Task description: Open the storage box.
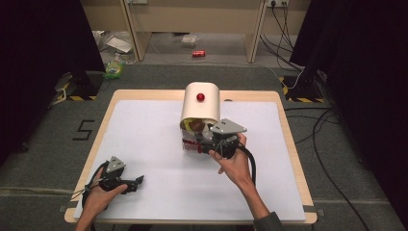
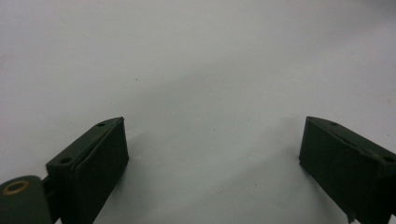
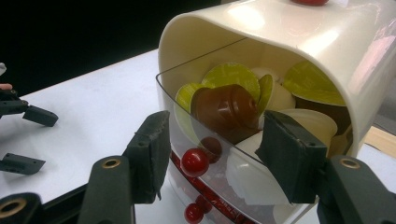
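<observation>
Dispenser: the cream capsule dispenser [image 1: 200, 103] stands near the far middle of the white tabletop [image 1: 159, 192], its long axis upright, its red knob [image 1: 200, 97] on the top and its open front turned toward you.
Drawer: a clear drawer [image 3: 205, 154] juts from that front — its own small red knob [image 3: 194, 162] points straight at your right claw.
Contents: a brown capsule [image 3: 226, 108] lies on its side among green-lidded and white ones.
Right claw: your right claw [image 3: 212, 151] is drawn in about as far as it goes, one pad on either side of the drawer's front — whether the pads press the plastic, you cannot tell.
Left claw: your left claw [image 2: 212, 154] rests released at the near left corner, pads well apart over bare white tabletop.
Writing: a black "5" [image 1: 84, 129] is marked on the grey floor left of the tabletop.
</observation>
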Motion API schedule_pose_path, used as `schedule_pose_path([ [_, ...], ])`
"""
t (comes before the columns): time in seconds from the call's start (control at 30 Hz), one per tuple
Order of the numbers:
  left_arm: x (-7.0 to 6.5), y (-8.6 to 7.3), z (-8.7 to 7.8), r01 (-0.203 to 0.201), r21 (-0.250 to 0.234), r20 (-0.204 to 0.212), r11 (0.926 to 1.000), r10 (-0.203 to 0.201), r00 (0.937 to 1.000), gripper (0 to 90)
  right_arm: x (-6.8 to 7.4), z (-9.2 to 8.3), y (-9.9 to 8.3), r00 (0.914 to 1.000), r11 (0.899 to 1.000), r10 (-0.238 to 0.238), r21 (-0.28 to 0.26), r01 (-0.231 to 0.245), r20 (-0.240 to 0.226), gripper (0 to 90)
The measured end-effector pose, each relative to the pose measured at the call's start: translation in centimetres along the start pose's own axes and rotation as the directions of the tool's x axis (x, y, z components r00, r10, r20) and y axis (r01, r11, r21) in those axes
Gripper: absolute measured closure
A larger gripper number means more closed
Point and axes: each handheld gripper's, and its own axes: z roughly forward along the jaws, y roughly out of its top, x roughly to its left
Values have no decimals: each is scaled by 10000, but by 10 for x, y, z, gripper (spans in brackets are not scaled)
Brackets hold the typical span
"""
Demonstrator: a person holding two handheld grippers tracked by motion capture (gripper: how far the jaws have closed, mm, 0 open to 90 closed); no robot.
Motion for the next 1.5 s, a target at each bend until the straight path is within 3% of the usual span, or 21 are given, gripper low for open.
schedule_pose_path([
  [0.53, 0, 0, 0, 0, -3, 0, 10000, 0, 10000, 71, 1, -3, 0, 9999, 10000, 38, 87, -37, -154, 429],
  [1.5, 0, 0, 0, -4, -2, -3, 10000, 4, 10000, 72, 16, -21, -10, 9976, 9993, -265, 247, 281, -636, 434],
])
